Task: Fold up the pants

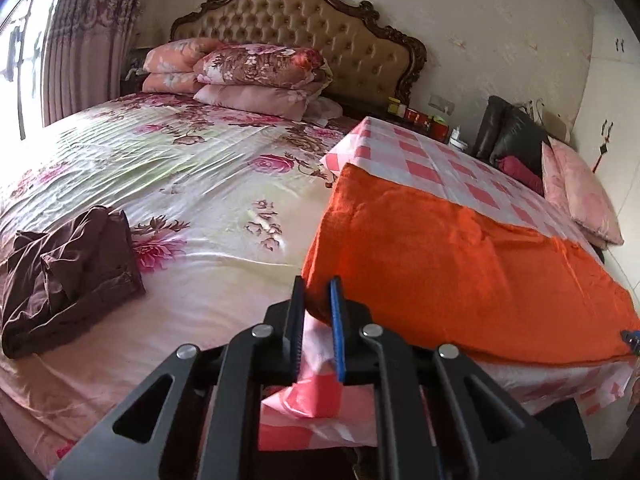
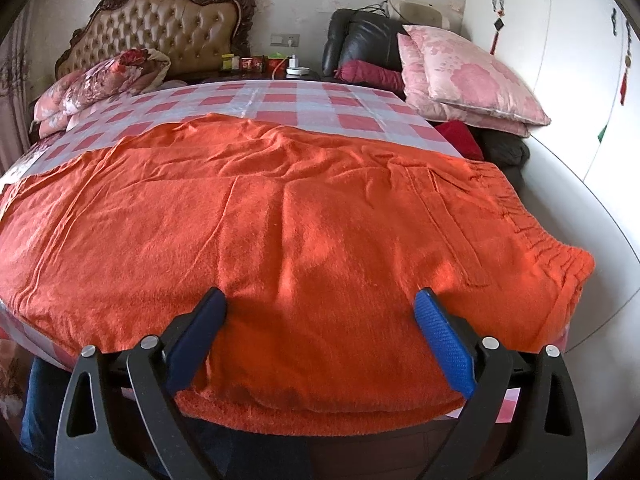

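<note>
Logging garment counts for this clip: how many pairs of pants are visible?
2: orange pants spread on the checked cloth; dark brown pants, folded, on the floral bed. Others may be hidden.

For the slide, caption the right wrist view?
Open right gripper at the near edge of orange pants spread on a checked cloth.

— What carried the things?
— A table under a pink checked cloth (image 2: 280, 98), beside a bed with a floral sheet (image 1: 192, 168).
— What lay on them?
— Orange pants (image 2: 304, 216) covered the table's near edge, waistband toward its right corner. Folded brown pants (image 1: 68, 272) lay near the bed's left edge; pillows (image 1: 256, 76) were stacked at the headboard.
</note>
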### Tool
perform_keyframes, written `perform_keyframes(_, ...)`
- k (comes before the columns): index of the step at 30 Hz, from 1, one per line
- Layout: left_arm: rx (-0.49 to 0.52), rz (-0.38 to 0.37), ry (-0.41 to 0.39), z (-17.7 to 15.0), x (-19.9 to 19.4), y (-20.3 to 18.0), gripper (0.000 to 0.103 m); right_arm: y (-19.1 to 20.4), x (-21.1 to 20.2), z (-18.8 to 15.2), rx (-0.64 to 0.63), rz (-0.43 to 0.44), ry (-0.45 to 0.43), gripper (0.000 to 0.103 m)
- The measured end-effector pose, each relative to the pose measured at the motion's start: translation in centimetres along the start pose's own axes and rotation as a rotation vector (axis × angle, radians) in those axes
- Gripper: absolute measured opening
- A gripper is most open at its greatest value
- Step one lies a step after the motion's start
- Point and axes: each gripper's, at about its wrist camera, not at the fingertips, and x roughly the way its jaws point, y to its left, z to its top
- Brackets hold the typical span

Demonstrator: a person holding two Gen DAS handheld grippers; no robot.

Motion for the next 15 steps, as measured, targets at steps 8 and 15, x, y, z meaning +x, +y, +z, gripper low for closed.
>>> perform_keyframes(8, -0.207, -0.084, -0.014, -0.6, 0.0, 4.7, 0.015, 3.3, 0.1, 0.6, -0.060, 0.038, -0.016, 0.092)
perform_keyframes(15, -0.627, -0.430, -0.027, -3.4, 0.9, 9.3, 0.068, 3.4, 0.2, 0.5, -0.050, 0.048, -0.011, 0.092)
